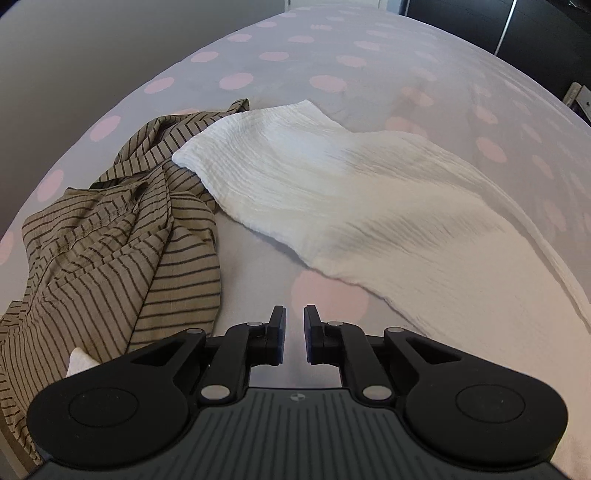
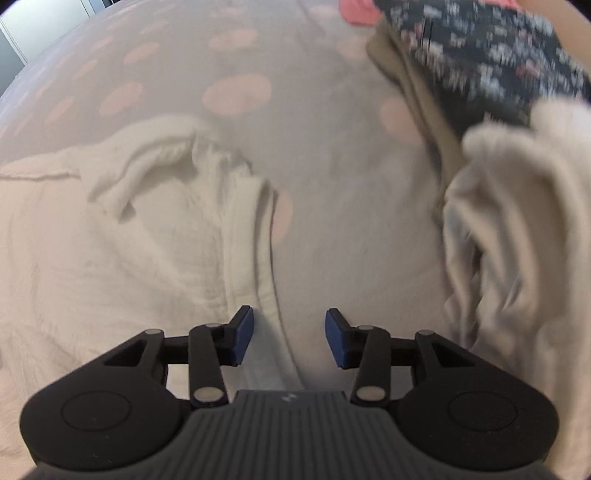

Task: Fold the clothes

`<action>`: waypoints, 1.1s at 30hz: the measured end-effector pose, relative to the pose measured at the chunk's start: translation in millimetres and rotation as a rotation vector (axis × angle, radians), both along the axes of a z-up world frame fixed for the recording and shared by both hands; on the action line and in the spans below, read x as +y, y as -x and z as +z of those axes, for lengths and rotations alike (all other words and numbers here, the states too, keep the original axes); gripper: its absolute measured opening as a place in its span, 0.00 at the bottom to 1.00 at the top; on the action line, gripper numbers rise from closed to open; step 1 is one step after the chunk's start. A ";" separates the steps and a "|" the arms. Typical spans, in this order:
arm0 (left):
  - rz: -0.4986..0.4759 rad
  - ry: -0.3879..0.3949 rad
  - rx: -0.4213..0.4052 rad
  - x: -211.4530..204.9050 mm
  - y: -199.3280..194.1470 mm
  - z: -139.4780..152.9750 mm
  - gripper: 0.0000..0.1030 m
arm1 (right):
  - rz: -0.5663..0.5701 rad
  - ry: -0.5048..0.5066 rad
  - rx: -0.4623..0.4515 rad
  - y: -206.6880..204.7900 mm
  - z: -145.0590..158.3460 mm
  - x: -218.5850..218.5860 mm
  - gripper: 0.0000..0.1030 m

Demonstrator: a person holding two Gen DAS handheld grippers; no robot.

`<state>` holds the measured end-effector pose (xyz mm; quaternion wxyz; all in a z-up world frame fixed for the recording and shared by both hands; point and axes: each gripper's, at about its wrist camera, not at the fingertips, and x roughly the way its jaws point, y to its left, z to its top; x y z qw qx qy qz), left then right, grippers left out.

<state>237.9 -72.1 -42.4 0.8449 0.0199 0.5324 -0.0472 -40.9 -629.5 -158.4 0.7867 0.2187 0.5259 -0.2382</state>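
Note:
A white crinkled garment (image 1: 332, 184) lies spread on the grey bed sheet with pink dots (image 1: 332, 55). One end of it rests on a crumpled olive striped garment (image 1: 122, 236) at the left. My left gripper (image 1: 294, 314) hovers above bare sheet just short of the white cloth, jaws a narrow gap apart with nothing between them. In the right wrist view the white garment (image 2: 129, 240) fills the left, its collar and hem bunched. My right gripper (image 2: 289, 317) is open above that hem edge, and its pads do not press the cloth.
At the right of the right wrist view lies a pile of clothes: a cream garment (image 2: 517, 221), a khaki one (image 2: 413, 103) and a dark floral one (image 2: 498, 55), all blurred. Dark furniture (image 1: 480, 22) stands beyond the bed's far edge.

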 end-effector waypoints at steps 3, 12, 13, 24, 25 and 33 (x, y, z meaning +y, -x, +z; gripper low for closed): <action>-0.032 -0.022 -0.009 7.7 17.3 1.1 0.12 | 0.026 -0.092 -0.019 1.7 -1.0 6.9 0.47; 0.048 -0.018 0.015 24.5 22.4 -4.6 0.12 | 0.074 0.164 0.069 -13.1 1.8 50.4 0.22; 0.051 -0.014 0.012 24.9 22.6 -3.1 0.12 | 0.064 0.214 0.084 -15.3 4.4 53.7 0.21; 0.059 -0.026 0.015 26.3 23.0 -3.5 0.12 | -0.191 0.343 0.127 11.5 20.5 -11.4 0.20; 0.059 -0.032 0.019 25.6 22.2 -5.0 0.12 | -0.163 0.339 0.134 10.1 17.2 -10.0 0.21; -0.061 -0.125 -0.025 1.7 23.8 -11.8 0.12 | -0.087 0.281 0.082 14.8 37.6 -12.7 0.29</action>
